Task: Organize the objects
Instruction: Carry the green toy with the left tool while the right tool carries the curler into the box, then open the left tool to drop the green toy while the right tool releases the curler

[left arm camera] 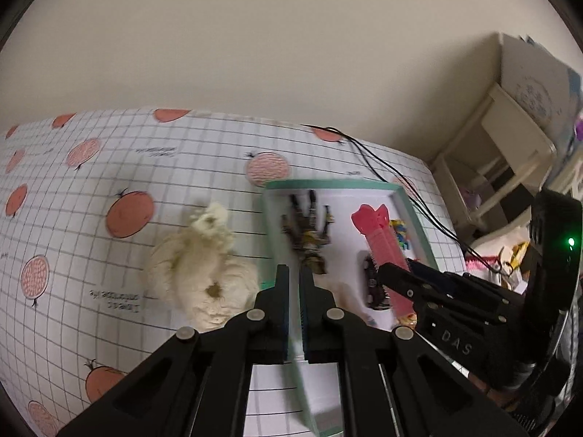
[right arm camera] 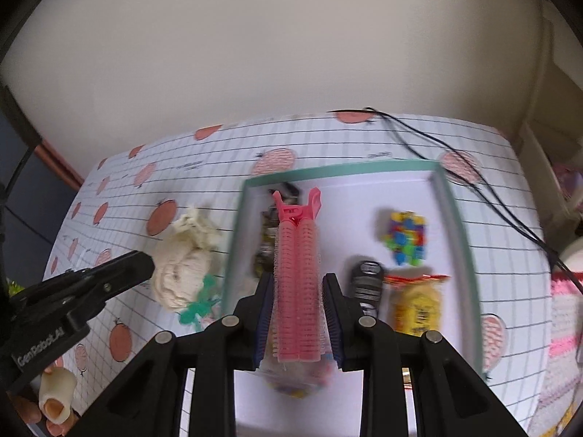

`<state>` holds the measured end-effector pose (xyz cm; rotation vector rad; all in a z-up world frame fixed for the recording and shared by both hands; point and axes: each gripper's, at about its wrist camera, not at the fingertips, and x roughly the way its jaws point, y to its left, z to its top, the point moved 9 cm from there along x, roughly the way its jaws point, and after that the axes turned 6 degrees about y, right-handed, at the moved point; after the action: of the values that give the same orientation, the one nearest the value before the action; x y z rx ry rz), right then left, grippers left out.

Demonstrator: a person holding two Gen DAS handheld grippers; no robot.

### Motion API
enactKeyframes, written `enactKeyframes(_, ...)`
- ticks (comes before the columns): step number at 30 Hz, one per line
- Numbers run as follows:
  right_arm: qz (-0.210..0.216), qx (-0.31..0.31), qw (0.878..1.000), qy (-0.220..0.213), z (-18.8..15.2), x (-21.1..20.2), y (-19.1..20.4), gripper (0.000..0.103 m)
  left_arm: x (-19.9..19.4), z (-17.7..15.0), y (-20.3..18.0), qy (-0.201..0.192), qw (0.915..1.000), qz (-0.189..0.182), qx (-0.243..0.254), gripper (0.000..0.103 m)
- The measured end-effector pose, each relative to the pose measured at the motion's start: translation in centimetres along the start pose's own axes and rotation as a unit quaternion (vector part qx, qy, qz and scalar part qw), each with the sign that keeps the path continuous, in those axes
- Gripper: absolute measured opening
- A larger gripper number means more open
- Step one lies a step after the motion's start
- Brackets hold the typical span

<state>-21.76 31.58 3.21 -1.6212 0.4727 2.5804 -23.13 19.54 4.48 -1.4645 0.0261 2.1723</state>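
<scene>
My right tongs (right arm camera: 297, 313) clamp the pink hair roller (right arm camera: 297, 276) over the tray (right arm camera: 453, 218); left tongs (left arm camera: 294, 287), nearly together, grip nothing. I'd lower before releasing.

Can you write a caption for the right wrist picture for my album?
Right gripper holding a pink ridged plastic hair-roller clip over the green-rimmed white tray.

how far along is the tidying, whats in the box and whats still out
Mostly done. In the green-rimmed box already: a camouflage figure, a colourful bead cluster, a black key fob and a yellow packet. In hand: the right tool holds the pink hair roller clip over the box. Left out: the cream yarn flower on the mat beside the box, near the left tool.
</scene>
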Motion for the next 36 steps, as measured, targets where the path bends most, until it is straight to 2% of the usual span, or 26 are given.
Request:
enactKeyframes(7,-0.020,0.021,1.000,0.000,-0.4,-0.9,-4.1,0.029,1.3,-0.5,-1.7,0.015,0.9997,0.005,0.021,0.005)
enactKeyframes(12,-0.037,0.041,0.998,0.014,-1.0,0.0,-6.0,0.029,2.7,-1.1,0.3,0.032,0.9985,0.043,0.014,0.005)
enactKeyframes(18,-0.058,0.040,0.997,0.017,-1.1,0.4,-7.0,0.029,4.4,-2.3,2.2,0.069,0.9969,0.038,-0.002,0.006)
enactKeyframes(20,-0.053,0.044,0.997,0.022,-1.2,0.8,-7.0,0.029,5.2,-3.0,2.5,0.089,0.9955,0.032,-0.002,0.012)
enactKeyframes(23,-0.054,0.050,0.997,0.026,-1.3,1.1,-7.2,0.029,6.3,-4.3,3.4,0.112,0.9924,0.052,-0.002,0.015)
enactKeyframes(27,-0.054,0.046,0.997,0.029,-1.4,1.3,-7.0,0.029,7.4,-5.3,3.7,0.133,0.9893,0.059,0.003,0.022)
enactKeyframes(29,-0.052,0.049,0.997,0.030,-1.5,1.3,-7.0,0.029,7.8,-5.8,3.6,0.140,0.9875,0.072,0.016,0.031)
enactKeyframes(36,-0.051,0.053,0.997,0.036,-1.7,1.7,-7.1,0.029,8.4,-6.8,3.2,0.144,0.9835,0.101,0.041,0.029)
